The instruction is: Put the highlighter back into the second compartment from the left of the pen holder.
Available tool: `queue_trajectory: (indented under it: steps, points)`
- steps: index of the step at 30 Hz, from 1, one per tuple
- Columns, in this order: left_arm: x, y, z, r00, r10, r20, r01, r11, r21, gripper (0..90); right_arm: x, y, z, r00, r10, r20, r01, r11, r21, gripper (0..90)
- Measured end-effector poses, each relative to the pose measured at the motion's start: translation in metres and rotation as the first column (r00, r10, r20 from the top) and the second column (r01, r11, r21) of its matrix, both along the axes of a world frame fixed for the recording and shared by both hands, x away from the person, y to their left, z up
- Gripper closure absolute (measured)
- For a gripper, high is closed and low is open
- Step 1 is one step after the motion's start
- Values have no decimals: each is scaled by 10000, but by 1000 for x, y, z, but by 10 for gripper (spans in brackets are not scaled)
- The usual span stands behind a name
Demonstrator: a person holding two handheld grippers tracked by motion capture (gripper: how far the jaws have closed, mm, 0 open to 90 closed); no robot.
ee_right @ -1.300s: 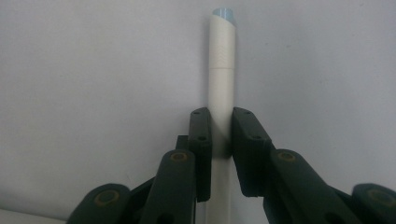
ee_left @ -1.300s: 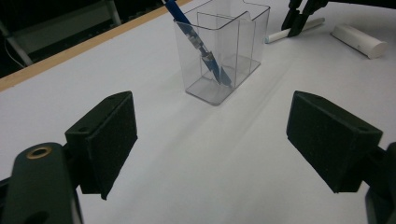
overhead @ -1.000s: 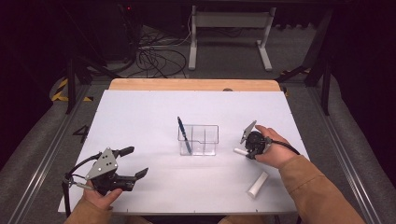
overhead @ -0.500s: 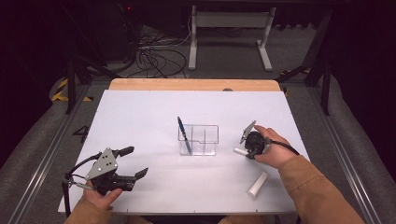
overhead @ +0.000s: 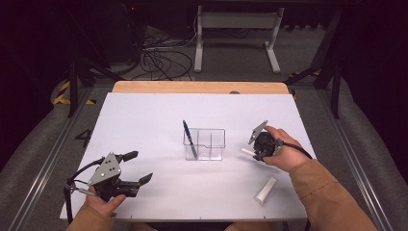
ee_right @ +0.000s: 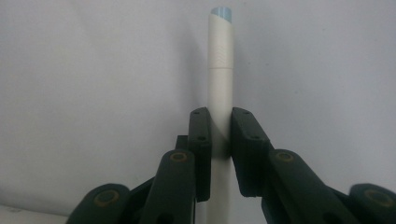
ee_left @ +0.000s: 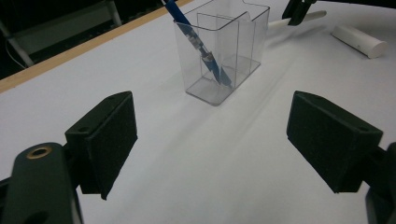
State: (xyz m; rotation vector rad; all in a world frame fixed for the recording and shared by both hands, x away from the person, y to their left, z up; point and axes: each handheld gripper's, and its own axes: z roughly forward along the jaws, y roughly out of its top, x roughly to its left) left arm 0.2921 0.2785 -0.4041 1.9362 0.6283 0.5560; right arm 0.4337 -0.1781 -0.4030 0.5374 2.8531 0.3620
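1. The right gripper (ee_right: 219,140) is clamped on a white pen (ee_right: 220,70), both jaws pressed against the barrel
2. In the high view that white pen (overhead: 246,152) sits at the right gripper (overhead: 257,147), just to the right of the clear organizer (overhead: 211,140), low over the white table (overhead: 144,120)
3. A blue pen (overhead: 189,138) leans tilted in the organizer's left compartment
4. The left gripper (overhead: 137,168) rests near the table's front left corner, jaws spread wide with nothing between them
5. A white tube (overhead: 266,189) lies on the table near the right forearm, apart from the organizer
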Motion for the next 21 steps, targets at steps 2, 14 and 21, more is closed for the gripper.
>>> queue_trajectory:
  steps: [2, 14, 21]
  points:
    - [0, 0, 0, 10000, 9, -2, -9, 10000, -6, 170, 0, -1, 2, 10000, -31, 37, 31, 10000, 23, 790]
    - [0, 0, 0, 10000, 31, -31, -31, 10000, -32, 169, -2, 0, 11, 9997, -48, 253, 39, 9993, 367, 790]
    - [0, 0, 0, 10000, 31, -33, -31, 10000, -55, 169, -7, 3, 28, 9967, -111, 801, 24, 9941, 1081, 790]
